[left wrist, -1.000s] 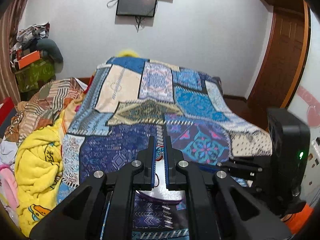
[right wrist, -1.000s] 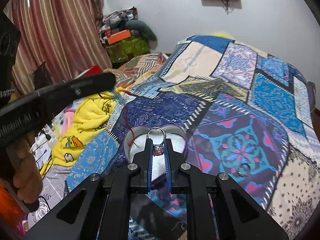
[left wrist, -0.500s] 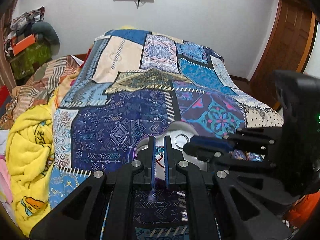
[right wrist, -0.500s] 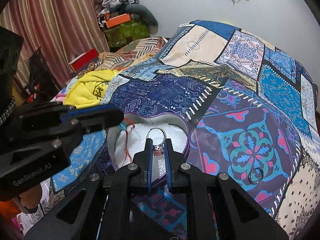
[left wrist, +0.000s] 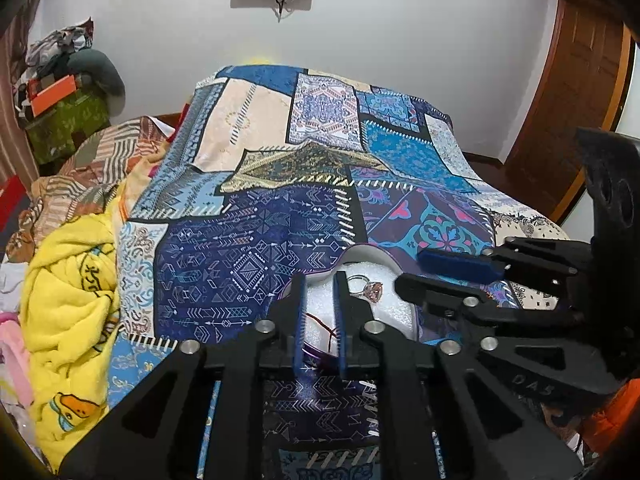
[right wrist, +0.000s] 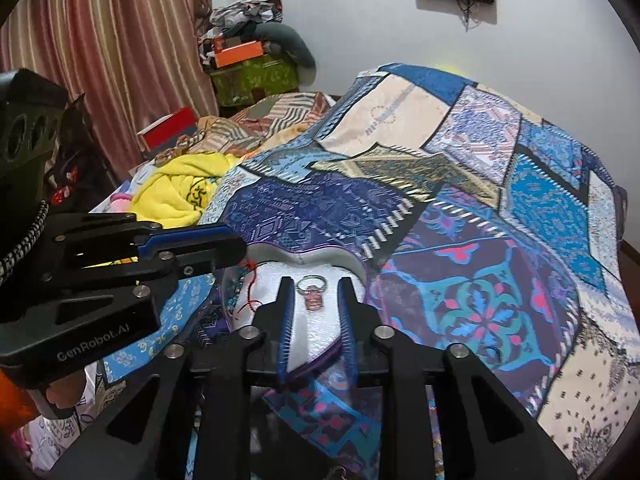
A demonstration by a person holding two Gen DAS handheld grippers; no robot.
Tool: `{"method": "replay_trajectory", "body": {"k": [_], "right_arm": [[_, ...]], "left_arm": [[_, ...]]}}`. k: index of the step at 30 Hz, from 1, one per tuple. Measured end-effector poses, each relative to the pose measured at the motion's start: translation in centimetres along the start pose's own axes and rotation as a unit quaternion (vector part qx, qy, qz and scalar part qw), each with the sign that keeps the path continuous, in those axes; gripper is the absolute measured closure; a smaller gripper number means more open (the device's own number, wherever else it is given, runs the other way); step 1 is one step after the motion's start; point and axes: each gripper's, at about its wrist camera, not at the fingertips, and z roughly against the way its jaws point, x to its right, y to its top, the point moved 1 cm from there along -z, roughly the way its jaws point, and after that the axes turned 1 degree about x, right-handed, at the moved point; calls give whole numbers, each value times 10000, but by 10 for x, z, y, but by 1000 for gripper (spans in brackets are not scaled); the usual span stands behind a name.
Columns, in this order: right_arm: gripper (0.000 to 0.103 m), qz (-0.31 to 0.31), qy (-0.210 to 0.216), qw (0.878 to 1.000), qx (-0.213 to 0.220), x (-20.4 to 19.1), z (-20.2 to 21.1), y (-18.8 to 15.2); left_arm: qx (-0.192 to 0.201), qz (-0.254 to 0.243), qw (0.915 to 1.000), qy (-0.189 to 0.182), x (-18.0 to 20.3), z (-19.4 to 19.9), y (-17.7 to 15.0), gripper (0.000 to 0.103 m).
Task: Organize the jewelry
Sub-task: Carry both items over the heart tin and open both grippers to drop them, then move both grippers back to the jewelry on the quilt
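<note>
We had the ring [right wrist: 311,295] lying in the heart-shaped box [right wrist: 352,270] on the bed [right wrist: 520,208], beside a red cord [right wrist: 249,298]. Both claws, right [right wrist: 314,286] and left [left wrist: 320,280], stood open, empty. Another ring [right wrist: 489,355] remained on the bedspread, right of the box.

"GenRobot.AI" stands on the left gripper [right wrist: 236,246] body; "DAS" on the right gripper [left wrist: 420,268] body.

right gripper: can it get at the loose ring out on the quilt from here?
Probably yes. The right gripper is open and empty, its ring lying in the heart box. The loose ring lies uncovered on the quilt to its right.
</note>
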Motion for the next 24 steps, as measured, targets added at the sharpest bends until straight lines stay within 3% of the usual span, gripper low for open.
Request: {"method": "replay_trajectory", "body": {"k": [5, 12, 24], "right_arm": [[59, -151, -318, 9992, 188, 13, 24, -2], [56, -449, -677, 9962, 300, 34, 59, -11], [56, -852, -1046, 9906, 233, 67, 100, -43]], "left_arm": [[148, -107, 9997, 146, 9, 16, 1, 58], [118, -297, 9992, 240, 27, 29, -4, 56], [-192, -470, 9987, -30, 69, 25, -20, 56]]}}
